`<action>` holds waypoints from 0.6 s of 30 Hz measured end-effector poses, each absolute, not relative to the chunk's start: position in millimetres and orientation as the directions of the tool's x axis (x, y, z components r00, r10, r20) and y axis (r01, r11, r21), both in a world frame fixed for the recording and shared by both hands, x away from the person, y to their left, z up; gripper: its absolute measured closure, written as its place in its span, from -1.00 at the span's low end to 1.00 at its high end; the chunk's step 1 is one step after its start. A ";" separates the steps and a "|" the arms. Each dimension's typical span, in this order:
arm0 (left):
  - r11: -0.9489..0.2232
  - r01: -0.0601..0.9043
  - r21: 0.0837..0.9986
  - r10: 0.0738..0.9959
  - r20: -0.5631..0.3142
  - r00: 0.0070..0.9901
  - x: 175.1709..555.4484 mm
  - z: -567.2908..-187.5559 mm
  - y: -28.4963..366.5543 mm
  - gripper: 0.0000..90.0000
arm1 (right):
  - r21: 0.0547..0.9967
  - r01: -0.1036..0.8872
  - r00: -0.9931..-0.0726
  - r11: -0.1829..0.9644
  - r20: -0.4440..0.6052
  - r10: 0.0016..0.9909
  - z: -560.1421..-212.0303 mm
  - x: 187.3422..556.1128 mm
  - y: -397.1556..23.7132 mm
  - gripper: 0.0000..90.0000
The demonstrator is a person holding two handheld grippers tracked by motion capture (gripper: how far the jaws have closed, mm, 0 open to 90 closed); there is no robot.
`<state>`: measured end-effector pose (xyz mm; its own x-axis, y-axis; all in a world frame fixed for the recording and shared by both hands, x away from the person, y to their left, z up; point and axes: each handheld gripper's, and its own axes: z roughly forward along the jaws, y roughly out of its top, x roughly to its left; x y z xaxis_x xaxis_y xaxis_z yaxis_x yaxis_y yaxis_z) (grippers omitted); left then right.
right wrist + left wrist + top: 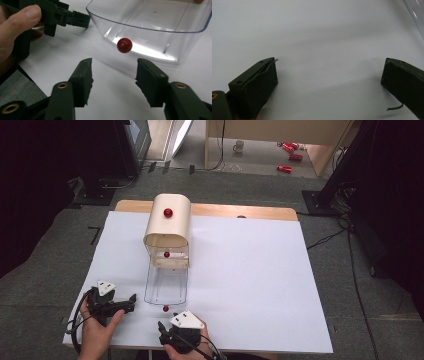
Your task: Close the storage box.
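While poised just short of the red knob (124, 45), right gripper (112, 82) with fingers (82, 80) parted and nothing between them, not yet grasping. Knob seated at the near end of the clear drawer (160, 32), which juts out of the cream box (168, 227) toward the person and rests on the white counter (250, 285). Left gripper (329, 85) resting low over bare counter beside the drawer, fingers (259, 85) spread wide, released, holding nothing.

Likely next: closing on the knob to work the drawer. Small, round, glossy target, so easy to pinch off-centre and squirt out sideways. Fingers riding low near the counter, so scraping or snagging the white sheet possible. Box unbraced, with the left gripper well clear of it, so a pull or push on the drawer could drag the whole box along or skew it. Clear plastic wall thin, liable to flex if nudged.
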<state>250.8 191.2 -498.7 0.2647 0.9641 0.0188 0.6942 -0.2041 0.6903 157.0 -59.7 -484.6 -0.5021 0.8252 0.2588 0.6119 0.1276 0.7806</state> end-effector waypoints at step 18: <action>-0.204 0.694 0.690 0.964 0.019 0.265 250.7 -498.7 191.1 -0.99 | 0.778 0.619 -0.470 0.110 0.254 0.845 -488.9 179.0 -53.1 0.52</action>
